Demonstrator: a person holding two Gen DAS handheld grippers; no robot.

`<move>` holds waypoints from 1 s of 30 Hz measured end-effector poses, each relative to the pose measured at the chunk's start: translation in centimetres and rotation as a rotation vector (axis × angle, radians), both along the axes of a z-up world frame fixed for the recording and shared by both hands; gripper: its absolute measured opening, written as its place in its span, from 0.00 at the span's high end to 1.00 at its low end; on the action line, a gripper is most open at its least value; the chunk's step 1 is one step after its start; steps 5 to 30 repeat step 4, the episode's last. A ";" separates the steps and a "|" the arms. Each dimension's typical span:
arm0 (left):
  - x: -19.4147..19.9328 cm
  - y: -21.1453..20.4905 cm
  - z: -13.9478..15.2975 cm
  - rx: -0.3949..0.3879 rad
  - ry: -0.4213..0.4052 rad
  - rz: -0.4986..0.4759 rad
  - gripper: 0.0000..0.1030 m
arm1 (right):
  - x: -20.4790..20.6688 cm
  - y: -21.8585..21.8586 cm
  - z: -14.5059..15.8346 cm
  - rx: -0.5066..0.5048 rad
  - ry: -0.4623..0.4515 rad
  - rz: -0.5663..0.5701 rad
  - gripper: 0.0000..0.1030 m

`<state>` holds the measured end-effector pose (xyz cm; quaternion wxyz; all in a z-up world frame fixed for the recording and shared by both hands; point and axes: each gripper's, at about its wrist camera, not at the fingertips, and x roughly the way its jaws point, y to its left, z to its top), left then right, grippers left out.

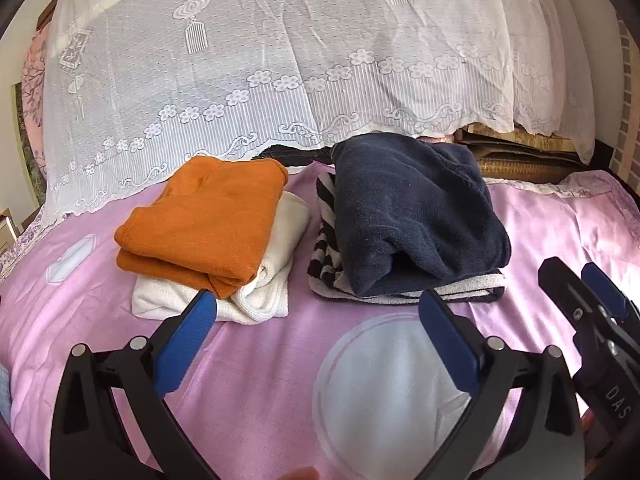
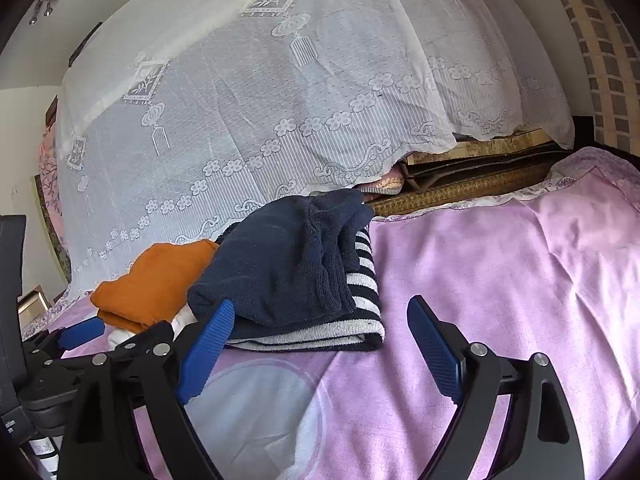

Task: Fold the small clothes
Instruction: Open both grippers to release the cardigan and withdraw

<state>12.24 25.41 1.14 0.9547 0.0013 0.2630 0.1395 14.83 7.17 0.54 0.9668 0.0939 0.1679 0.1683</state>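
Both tongs, left tongs (image 1: pixel 316 316) and right tongs (image 2: pixel 320 328), gape empty over the pink bed cover (image 1: pixel 256 380); beyond, two stacks: orange cloth (image 1: pixel 204 224) half-hiding white cloth (image 1: pixel 276 280), navy cloth (image 1: pixel 412 216) hiding most of striped cloth (image 1: pixel 328 240).

Pink-lilac bedspread (image 1: pixel 260 380) covers bed, daylight bright at right edge. White lace curtain (image 1: pixel 248 60) drapes over far edge. Woven mats (image 2: pixel 472 184) stacked beneath it. Tiled wall (image 2: pixel 608 60) far right.
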 end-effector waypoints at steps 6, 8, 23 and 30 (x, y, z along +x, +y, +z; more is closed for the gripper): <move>-0.4 0.5 0.4 -0.025 -0.028 0.001 0.04 | 0.0 0.1 -0.1 -0.009 0.001 0.003 0.14; -0.4 0.5 0.4 -0.025 -0.028 0.001 0.04 | 0.0 0.1 -0.1 -0.009 0.001 0.003 0.14; -0.4 0.5 0.4 -0.025 -0.028 0.001 0.04 | 0.0 0.1 -0.1 -0.009 0.001 0.003 0.14; -0.4 0.5 0.4 -0.025 -0.028 0.001 0.04 | 0.0 0.1 -0.1 -0.009 0.001 0.003 0.14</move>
